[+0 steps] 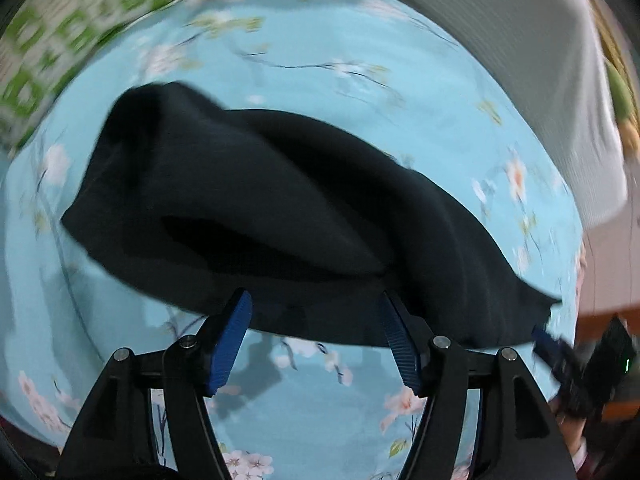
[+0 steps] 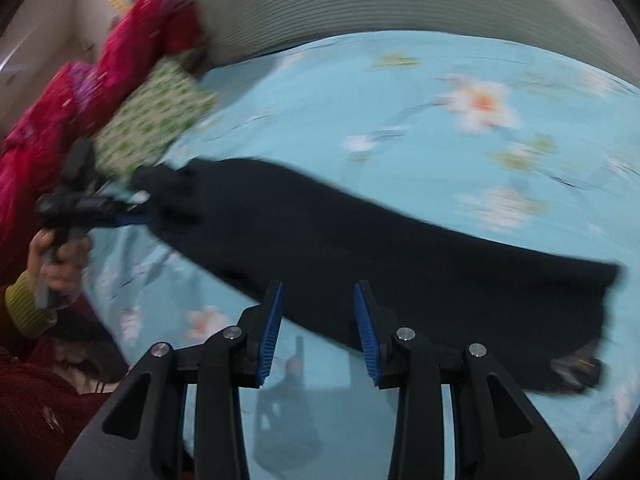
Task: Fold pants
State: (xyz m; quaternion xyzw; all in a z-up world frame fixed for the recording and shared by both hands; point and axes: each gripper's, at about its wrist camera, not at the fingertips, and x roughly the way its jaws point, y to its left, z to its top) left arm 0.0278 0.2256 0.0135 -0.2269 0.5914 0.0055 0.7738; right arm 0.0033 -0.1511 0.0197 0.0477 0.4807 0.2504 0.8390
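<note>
**Black pants stretched across a floral bed, both grippers parted at their near edge**

A pair of black pants (image 1: pixel 256 208) lies on a light-blue bedsheet (image 1: pixel 420 120) printed with pale pink and white blossoms. Its long axis runs crosswise in front of both cameras. In the right wrist view the pants (image 2: pixel 400 264) reach from a narrow bunched end at the far left to a wide, squared end at the near right, close to the bed's near edge. In the left wrist view the cloth is rumpled, with a raised fold in the middle.

At the far edge of the bed stands a pale ribbed headboard (image 2: pixel 360 0). A green-and-white patterned cloth (image 2: pixel 156 116) and a bright pink garment (image 2: pixel 100 80) lie at the bed's far left corner. Both views are motion-blurred.

The left gripper (image 1: pixel 316 336) hovers at the pants' near edge, its blue-padded fingers spread wide and holding nothing. The right gripper (image 2: pixel 318 332) is likewise parted, narrower, its finger tips over the near edge of the cloth, nothing between them. In the right wrist view the left gripper (image 2: pixel 132 216) appears beside the bunched end of the pants, held by a hand (image 2: pixel 60 256) in a yellow-green cuff
</note>
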